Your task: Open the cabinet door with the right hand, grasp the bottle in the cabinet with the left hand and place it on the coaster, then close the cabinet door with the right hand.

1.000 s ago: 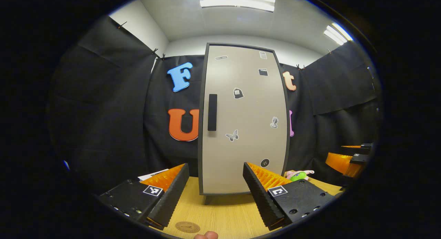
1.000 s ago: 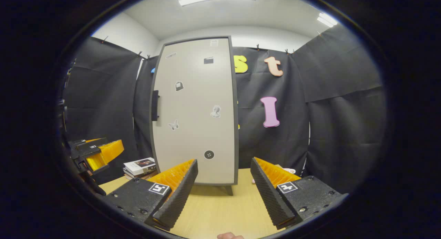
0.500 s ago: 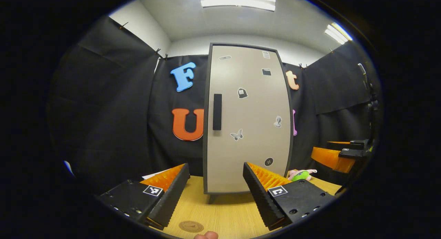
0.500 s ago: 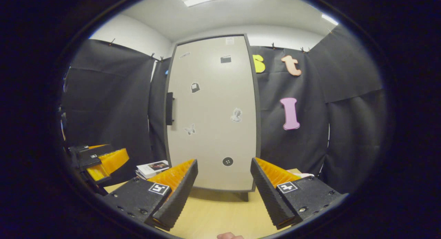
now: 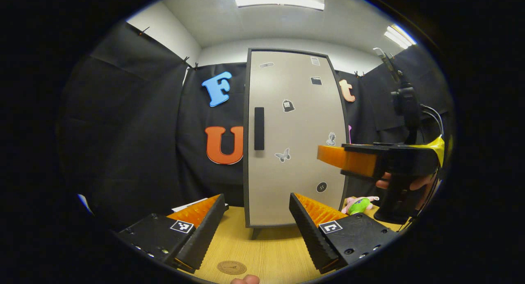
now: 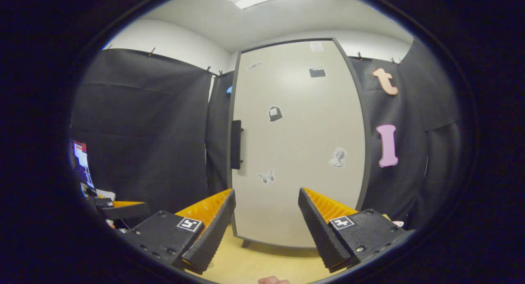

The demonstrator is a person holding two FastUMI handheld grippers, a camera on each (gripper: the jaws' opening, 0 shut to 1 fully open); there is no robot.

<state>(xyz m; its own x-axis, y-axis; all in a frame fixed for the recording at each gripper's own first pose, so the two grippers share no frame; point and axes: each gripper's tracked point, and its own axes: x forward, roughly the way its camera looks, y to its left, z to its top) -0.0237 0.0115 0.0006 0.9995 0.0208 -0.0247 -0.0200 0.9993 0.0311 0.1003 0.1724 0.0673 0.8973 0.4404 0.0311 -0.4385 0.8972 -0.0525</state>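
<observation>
While right claw (image 6: 266,230) is hovering spread, tall grey cabinet door (image 6: 297,144) standing shut, black bar handle (image 6: 236,144) at ten o'clock: misaligned approach risking slipping off. Left claw (image 5: 257,228) spread; bottle hidden inside.

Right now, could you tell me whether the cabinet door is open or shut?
Shut: the cabinet door sits flush in its dark frame, and no interior shows beside the handle.

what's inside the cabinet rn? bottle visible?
Can't tell. The cabinet door is shut, handle untouched, so the interior and any bottle are hidden. Both tools, left and right, are open, holding nothing. The coaster is bare.
</observation>
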